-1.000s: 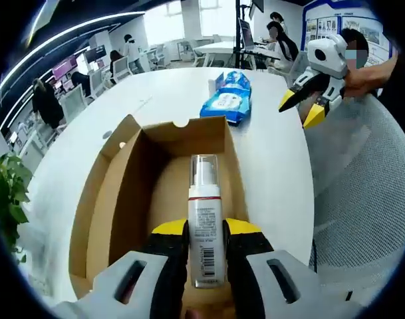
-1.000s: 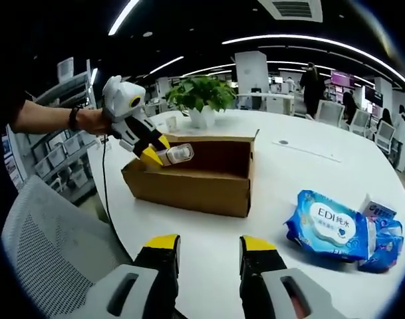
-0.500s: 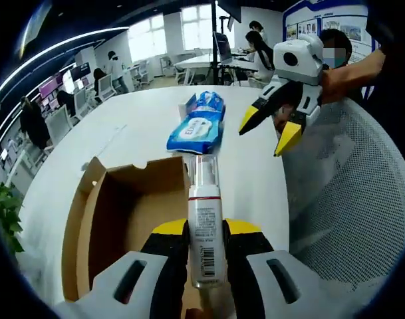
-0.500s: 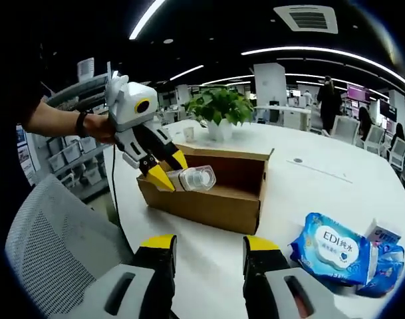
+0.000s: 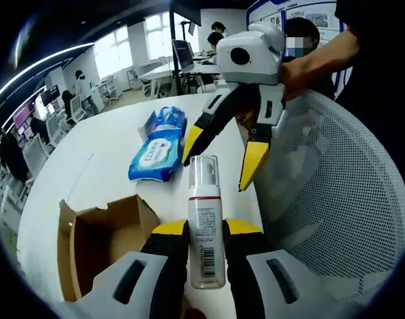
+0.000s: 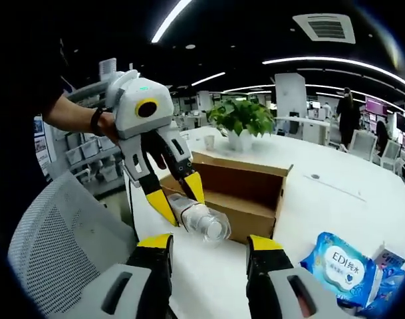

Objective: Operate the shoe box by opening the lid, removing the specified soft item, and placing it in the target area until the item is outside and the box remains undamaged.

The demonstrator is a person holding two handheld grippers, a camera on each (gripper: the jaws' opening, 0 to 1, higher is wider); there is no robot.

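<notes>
In the left gripper view we see our left claw (image 5: 206,232) closed on a white pump bottle (image 5: 205,229), its yellow-tipped jaws pressing both sides of the labelled body while the clear cap points to 12 o'clock. The bottle is out of the open cardboard shoe box (image 5: 99,232), which sits on the white table (image 5: 102,166) at about 8 o'clock from the bottle. At 11 o'clock lies a blue pack of wet wipes (image 5: 155,143). Directly ahead, at 12 to 1 o'clock, we see the right claw (image 5: 222,149) pointing down toward the bottle's cap, its jaws spread wide with nothing between them. A white mesh chair back (image 5: 335,199) curves along the 3 o'clock side.

In the right gripper view our right claw (image 6: 207,246) stands open and empty at 6 o'clock. Just above it the left claw (image 6: 179,199) holds the bottle (image 6: 199,216) in the air, cap toward us, in front of the box (image 6: 245,193). The wipes (image 6: 342,266) lie at 4 o'clock on the table (image 6: 308,199), and a potted plant (image 6: 242,123) stands beyond the box at 12 o'clock.
</notes>
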